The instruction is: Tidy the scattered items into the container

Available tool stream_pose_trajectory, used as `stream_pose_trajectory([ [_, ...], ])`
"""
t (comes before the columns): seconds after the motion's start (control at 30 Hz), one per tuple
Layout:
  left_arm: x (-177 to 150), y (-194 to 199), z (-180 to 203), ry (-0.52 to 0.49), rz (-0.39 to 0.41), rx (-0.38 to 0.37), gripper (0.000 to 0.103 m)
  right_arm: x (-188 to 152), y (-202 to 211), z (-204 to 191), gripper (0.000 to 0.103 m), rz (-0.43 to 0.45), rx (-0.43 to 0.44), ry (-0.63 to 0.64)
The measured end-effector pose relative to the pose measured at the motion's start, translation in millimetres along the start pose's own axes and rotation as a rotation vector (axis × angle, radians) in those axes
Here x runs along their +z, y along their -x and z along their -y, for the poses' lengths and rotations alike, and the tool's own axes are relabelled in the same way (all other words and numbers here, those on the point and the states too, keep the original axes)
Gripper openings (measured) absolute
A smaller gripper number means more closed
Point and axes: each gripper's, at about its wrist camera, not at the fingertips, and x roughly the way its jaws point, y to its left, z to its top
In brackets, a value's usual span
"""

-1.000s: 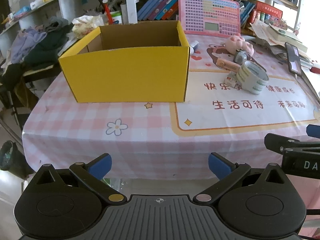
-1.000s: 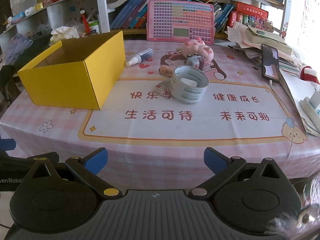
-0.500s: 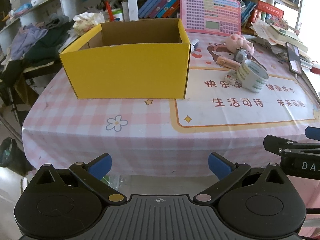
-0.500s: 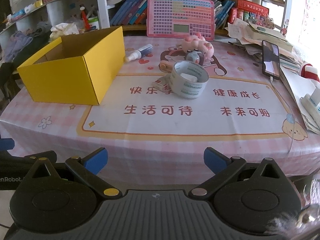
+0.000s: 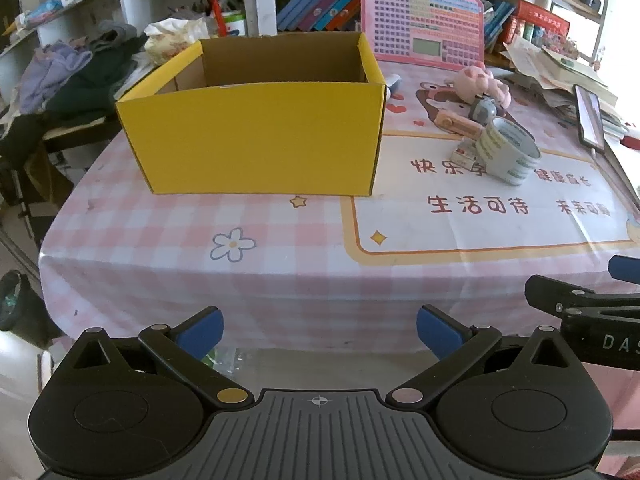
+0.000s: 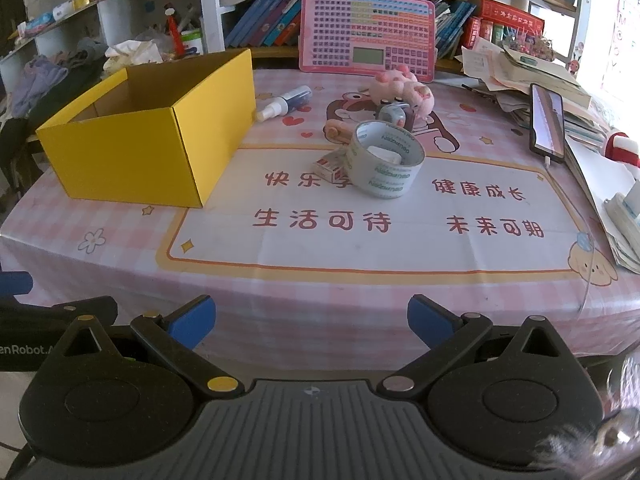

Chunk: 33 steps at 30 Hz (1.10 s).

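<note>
At the near edge of the desk both tools hover short of the cloth: the left tool and the right tool each have their blue pads spread wide with nothing between them, which suits an approach before any pick. Farther in, on the printed mat, a tape roll lies tilted, propped on a small white and red box, so I judge it the easiest first grab for the right tool. Behind it lie a pink cutter-like tool, a grey gadget and a pink plush toy; a spray bottle rests just beside the yellow cardboard box, which stands open-topped on the left and looks empty, ready to receive them.
</note>
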Motion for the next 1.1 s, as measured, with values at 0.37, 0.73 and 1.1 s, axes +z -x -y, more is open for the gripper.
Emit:
stream_pose_trajectory([
  [0.37, 0, -1, 1, -0.009, -0.004, -0.01, 0.103, 1, 0, -1, 0.103, -0.005, -0.007, 0.003],
  [0.73, -2, 1, 1, -0.011, -0.005, -0.011, 0.103, -1, 2, -4, 0.101, -0.007, -0.006, 0.008],
  [1.1, 2, -3, 10, -0.023, -0.024, -0.092, 0.103, 3, 8, 14, 0.101, 0.031, 0.002, -0.038],
])
